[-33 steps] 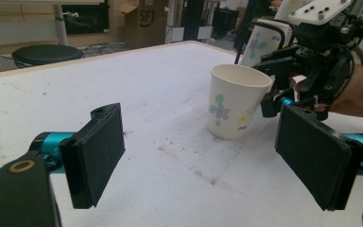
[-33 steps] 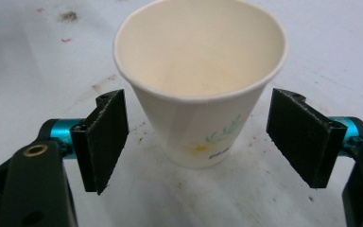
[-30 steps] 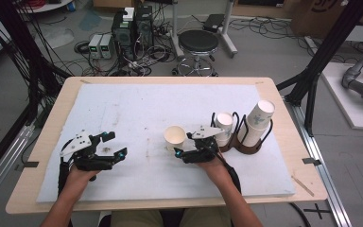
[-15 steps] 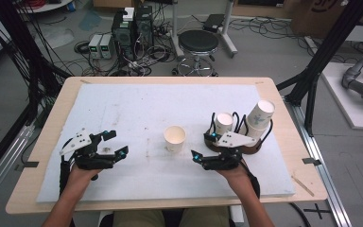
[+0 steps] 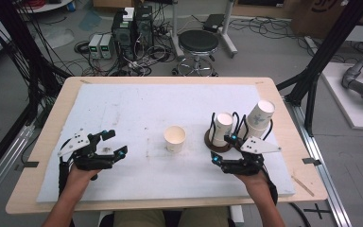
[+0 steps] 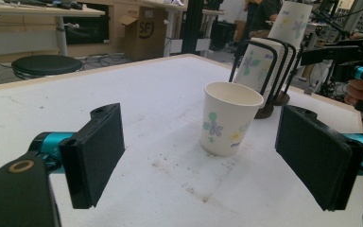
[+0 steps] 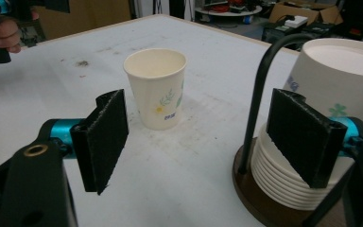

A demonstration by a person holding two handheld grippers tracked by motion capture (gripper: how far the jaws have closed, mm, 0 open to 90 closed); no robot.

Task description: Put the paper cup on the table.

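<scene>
Taking the single paper cup (image 5: 175, 137) as the landmark, it stands upright and mouth-up near the middle of the white table cover (image 5: 137, 109). To its left, well apart and nearer the person, the left gripper (image 5: 114, 144) rests low over the cover, its jaws spread wide with nothing between them. In the left gripper view the cup (image 6: 229, 118) stands ahead of those jaws, beyond their tips, untouched. The right gripper (image 5: 223, 150) sits to the cup's right and slightly nearer the person, jaws likewise wide apart and empty; in the right gripper view the cup (image 7: 157, 87) stands ahead and toward the left jaw, clear of both pads.

Just right of the cup stands a cup holder (image 5: 216, 142): a dark round base with bent black wire uprights, carrying a stack of upturned cups (image 5: 222, 126). Farther right, a second, taller stack (image 5: 259, 117) leans outward.

The cup is thin paper, a tapering cylinder with a rolled rim, plain cream inside, printed outside with small green and yellow flowers. The jaw pads are flat, black and rough-faced, on teal mounts. The cover is matte white, scuffed and speckled with dirt.
</scene>
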